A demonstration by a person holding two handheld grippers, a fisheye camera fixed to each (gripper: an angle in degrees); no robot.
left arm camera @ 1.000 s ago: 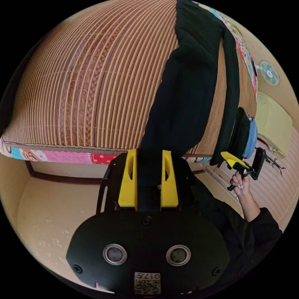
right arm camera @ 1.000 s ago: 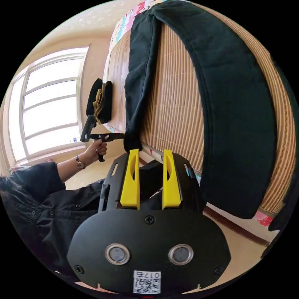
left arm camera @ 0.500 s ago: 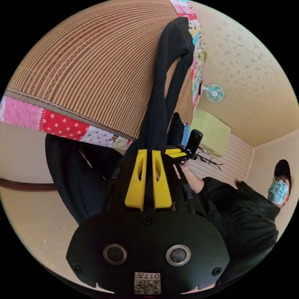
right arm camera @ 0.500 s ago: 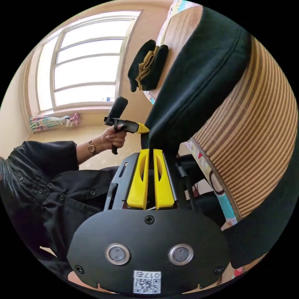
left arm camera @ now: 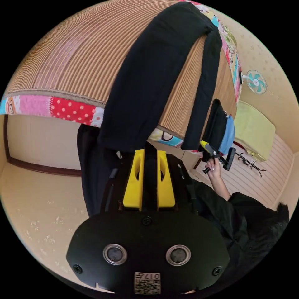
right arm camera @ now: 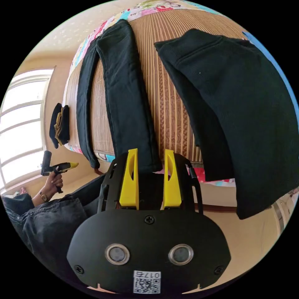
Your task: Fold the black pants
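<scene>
In the right gripper view, the right gripper (right arm camera: 151,179) sits low in the middle. Its yellow jaws are wide apart. One leg end of the black pants (right arm camera: 127,102) hangs just at the jaw tips. I cannot tell if they touch.

In the left gripper view, the left gripper (left arm camera: 150,179) has its jaws a little way apart, with only dark between them. The pants (left arm camera: 149,78) lie above on the brown striped straw mat (left arm camera: 68,62), with both leg ends hanging over the bed's edge.

Far right, a hand (left arm camera: 213,163) holds the right gripper (left arm camera: 208,146) beside a black and blue cloth pile (left arm camera: 222,132).
</scene>
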